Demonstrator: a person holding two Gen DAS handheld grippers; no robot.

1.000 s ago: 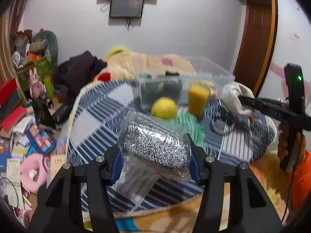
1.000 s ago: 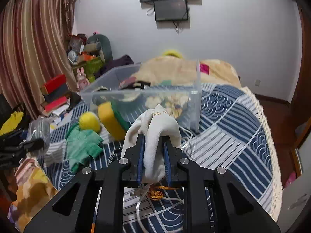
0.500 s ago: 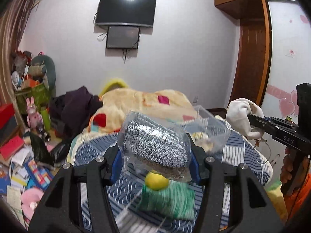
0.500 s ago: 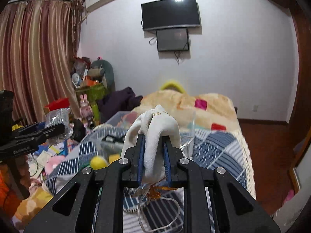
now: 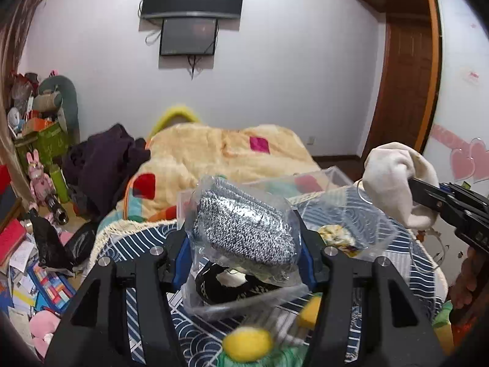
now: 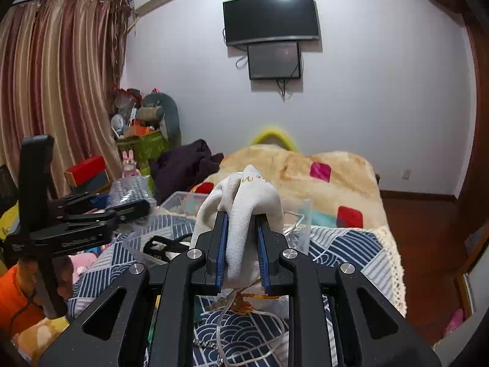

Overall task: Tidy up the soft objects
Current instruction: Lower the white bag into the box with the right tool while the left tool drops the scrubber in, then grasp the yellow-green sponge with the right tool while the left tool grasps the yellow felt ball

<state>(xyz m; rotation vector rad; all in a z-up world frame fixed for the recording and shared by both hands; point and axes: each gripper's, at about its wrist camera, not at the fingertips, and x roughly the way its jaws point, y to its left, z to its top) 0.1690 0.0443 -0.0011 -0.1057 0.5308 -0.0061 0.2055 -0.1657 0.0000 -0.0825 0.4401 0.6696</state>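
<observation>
My left gripper (image 5: 243, 241) is shut on a clear bag holding a silver-grey knitted item (image 5: 244, 229), held up above the front of a clear plastic bin (image 5: 363, 214) on the bed. My right gripper (image 6: 241, 238) is shut on a white cloth pouch (image 6: 244, 195), also held above the bin (image 6: 298, 214). The pouch and right gripper show at the right of the left wrist view (image 5: 394, 180). The left gripper with its bag shows at the left of the right wrist view (image 6: 128, 195). A black item (image 5: 232, 284) lies in the bin.
A yellow ball (image 5: 247, 344), a yellow sponge (image 5: 308, 310) and green cloth (image 5: 293, 359) lie on the blue patterned cover (image 6: 345, 244) before the bin. A beige blanket (image 5: 220, 150) covers the far bed. Clutter fills the floor at left (image 5: 36, 269). Cords lie below the pouch (image 6: 244, 330).
Both grippers have risen from low over the bed and moved toward the bin, each keeping its hold. The bin now sits right beneath the left gripper's bag.
</observation>
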